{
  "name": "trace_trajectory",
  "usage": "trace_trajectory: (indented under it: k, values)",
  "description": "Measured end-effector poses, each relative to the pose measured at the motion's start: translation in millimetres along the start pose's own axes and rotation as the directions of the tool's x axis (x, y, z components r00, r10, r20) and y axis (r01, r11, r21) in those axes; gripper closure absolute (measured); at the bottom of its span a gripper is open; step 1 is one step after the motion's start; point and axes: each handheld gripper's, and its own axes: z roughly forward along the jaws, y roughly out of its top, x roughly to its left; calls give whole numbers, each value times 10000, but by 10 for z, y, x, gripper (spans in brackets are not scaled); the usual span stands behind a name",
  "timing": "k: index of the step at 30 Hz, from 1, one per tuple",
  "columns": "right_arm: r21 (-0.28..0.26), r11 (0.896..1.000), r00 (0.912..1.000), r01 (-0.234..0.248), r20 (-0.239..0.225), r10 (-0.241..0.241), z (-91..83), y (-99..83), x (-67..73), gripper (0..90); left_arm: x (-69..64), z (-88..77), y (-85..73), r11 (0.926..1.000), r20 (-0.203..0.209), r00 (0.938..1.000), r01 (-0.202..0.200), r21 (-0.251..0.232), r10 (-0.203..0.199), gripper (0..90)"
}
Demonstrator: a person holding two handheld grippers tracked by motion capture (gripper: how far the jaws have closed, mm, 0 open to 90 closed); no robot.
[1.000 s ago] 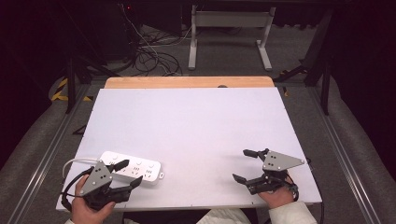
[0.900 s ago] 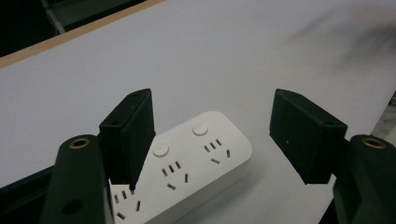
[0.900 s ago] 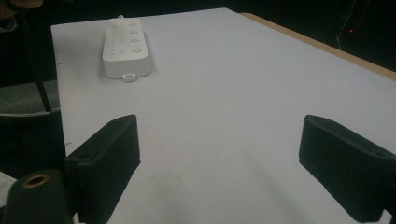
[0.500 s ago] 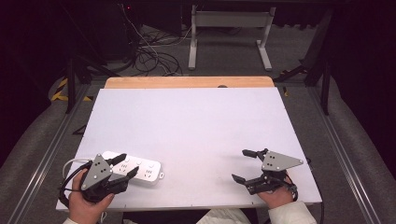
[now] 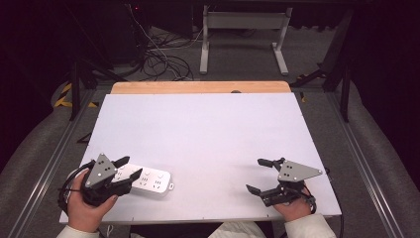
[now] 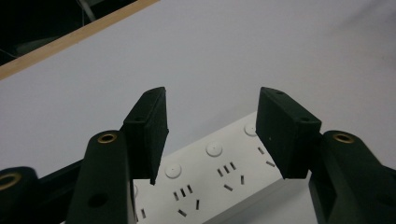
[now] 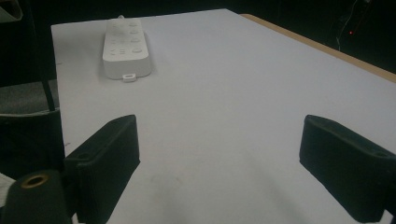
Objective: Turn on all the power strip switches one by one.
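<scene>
White power strip (image 5: 143, 179) lies flat at lower left of the high view, near the front edge of the white bench (image 5: 208, 134). Left tongs (image 5: 130, 167) sit over its near end, jaws on either side of the strip; they have just been closing, strip between them. In the left gripper view the pads (image 6: 150, 128) stand apart, above the strip's socket face (image 6: 210, 179); contact not visible, so I read them as released, not yet grasping. Right tongs (image 5: 260, 175) hover at lower right, jaws wide, nothing between them, well apart from the strip.

Step in hand, judged: grasp the strip by its long sides. To do it well, drop the pads below the top face, keep them square to the side walls, close evenly, stay off the sockets and the trailing cord.

Left gripper view gives socket slots and round buttons, and the pad-to-strip gap, which the high view blurs. Right gripper view (image 7: 127, 46) shows the strip's far end with a small tab, upper left of the frame. High view gives both hands and the layout.
</scene>
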Motion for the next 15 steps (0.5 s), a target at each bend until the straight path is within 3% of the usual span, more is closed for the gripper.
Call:
trace_trajectory:
  k: [9,15]
  values:
    - [-11,10000,10000,7,-26,-7,1,0,2,126,109,-4,28,9981,132,9984,541,292,-545,468]
    - [-8,10000,10000,12,-20,-12,3,1,5,126,146,-1,30,9986,188,9991,381,356,-387,490]
